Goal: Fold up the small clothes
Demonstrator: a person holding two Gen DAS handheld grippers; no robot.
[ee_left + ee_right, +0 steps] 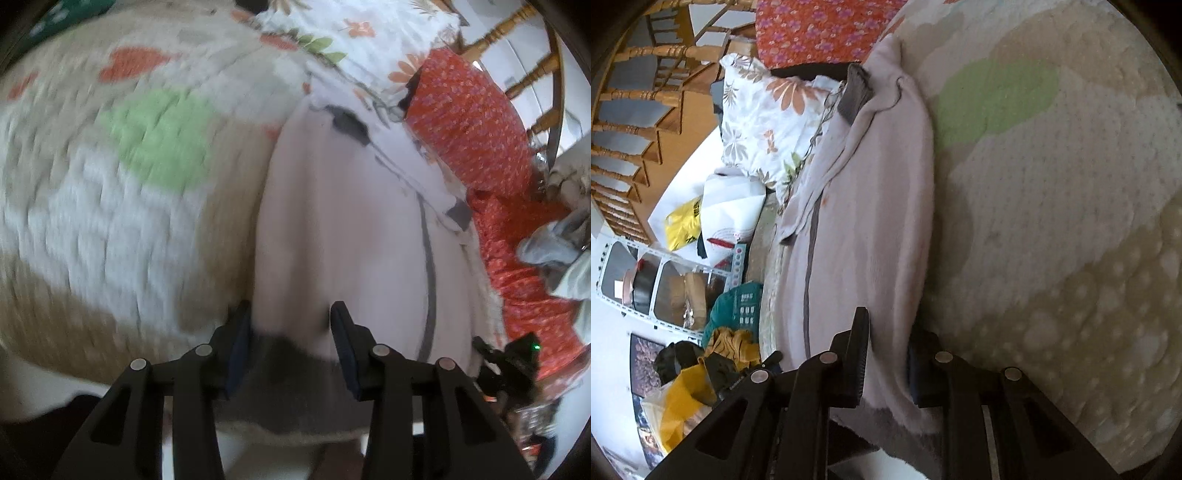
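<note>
A pale pink garment with grey trim (340, 221) lies stretched along a quilted bedspread (110, 206). My left gripper (291, 332) has its jaws apart with the garment's near end, pink cloth and a grey band, between them. In the right wrist view the same garment (871, 221) runs away from my right gripper (886, 347), whose two fingers close on a fold of the pink cloth at its near end. The garment's far end is bunched with a grey cuff (855, 92).
A floral pillow (764, 122) and a red flowered cloth (476, 122) lie beside the garment. A wooden chair (532, 62) stands past the red cloth. Bags, a shelf unit (661, 280) and a green basket (738, 310) sit on the floor beside the bed.
</note>
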